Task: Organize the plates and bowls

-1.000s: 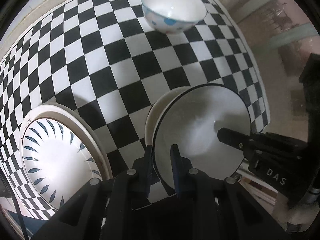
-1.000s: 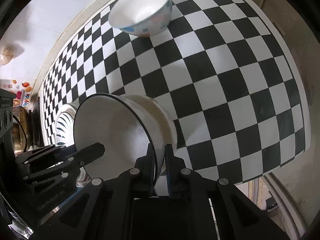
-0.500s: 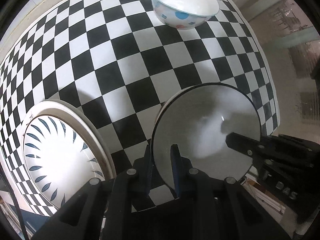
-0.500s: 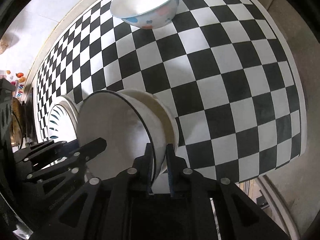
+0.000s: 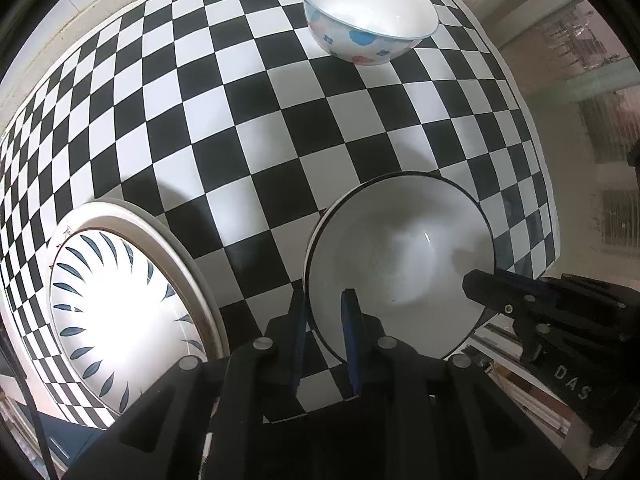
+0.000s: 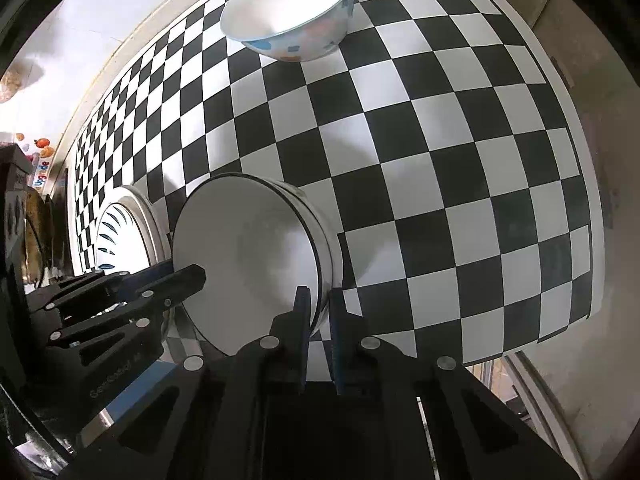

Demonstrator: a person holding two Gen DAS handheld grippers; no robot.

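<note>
A white bowl with a thin dark rim is held off the checkered tablecloth between both grippers. My left gripper is shut on its near-left rim. My right gripper is shut on the opposite rim and shows at the right of the left wrist view. A white bowl with blue and pink flowers stands at the far side. A large plate with a blue leaf pattern lies at the near left on a cream plate.
The checkered tablecloth covers the table; its right edge drops to the floor. A wall runs along the far side. Clutter stands at the left beyond the table.
The held bowl has risen and tilted more level, with its outer wall now hidden in the left view. Both grippers moved forward toward the flowered bowl, which looks nearer.
</note>
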